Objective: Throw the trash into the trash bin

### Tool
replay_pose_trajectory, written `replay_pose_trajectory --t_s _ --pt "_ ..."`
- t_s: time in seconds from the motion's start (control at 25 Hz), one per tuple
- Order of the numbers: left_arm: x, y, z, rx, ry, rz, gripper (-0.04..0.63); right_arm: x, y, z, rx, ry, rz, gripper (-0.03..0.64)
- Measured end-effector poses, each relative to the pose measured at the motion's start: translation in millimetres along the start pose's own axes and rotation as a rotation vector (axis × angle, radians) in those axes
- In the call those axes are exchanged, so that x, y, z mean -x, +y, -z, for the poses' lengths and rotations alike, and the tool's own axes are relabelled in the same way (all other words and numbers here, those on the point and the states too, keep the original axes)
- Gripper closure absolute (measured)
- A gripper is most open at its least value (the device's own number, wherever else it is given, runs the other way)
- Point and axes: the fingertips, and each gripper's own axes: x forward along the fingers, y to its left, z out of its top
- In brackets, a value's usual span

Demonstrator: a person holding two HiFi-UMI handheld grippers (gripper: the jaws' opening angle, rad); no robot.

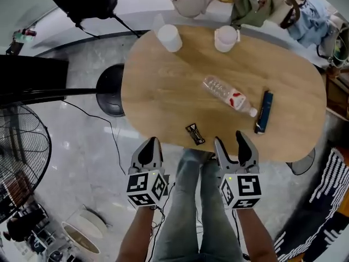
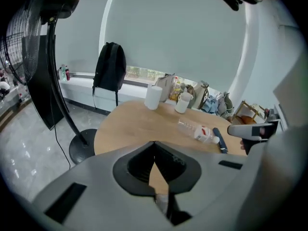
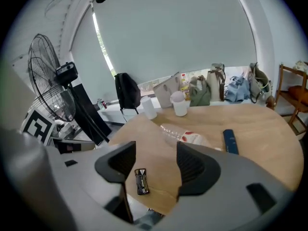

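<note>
On the oval wooden table (image 1: 163, 81) lie a clear plastic bottle (image 1: 229, 96) with a red label, a long blue wrapper (image 1: 264, 111) and a small black wrapper (image 1: 194, 134) near the front edge. My left gripper (image 1: 151, 142) hangs at the table's near edge, jaws shut and empty. My right gripper (image 1: 229, 138) is beside it, open and empty, just right of the black wrapper. In the right gripper view the black wrapper (image 3: 140, 181) shows between the open jaws (image 3: 155, 150), with the bottle (image 3: 185, 136) and blue wrapper (image 3: 229, 141) beyond. The left gripper view shows closed jaws (image 2: 155, 150).
Two white cups (image 1: 169, 37) (image 1: 226, 38) stand at the table's far side, with bags (image 1: 248, 4) on the ledge behind. A fan (image 1: 22, 157) and its round black base (image 1: 110, 90) stand on the floor at left. A round white container (image 1: 82, 236) sits at the lower left.
</note>
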Motion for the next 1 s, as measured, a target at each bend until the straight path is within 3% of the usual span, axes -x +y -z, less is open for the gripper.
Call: replay_pose_trajectory --t_s 0.4,0.84,1.0 --pt "-30 36 74 0.049 0.075 -0.034 0.577 -65 39 90 0.107 0.150 -0.132 0.353" --pt "-41 57 112 0.052 0.120 -0.033 0.577 -93 54 148 0.137 0.246 -0.160 0.373" --pt "-42 61 116 0.045 0.128 -0.026 0.577 -96 57 157 0.154 0.282 -0.144 0.411"
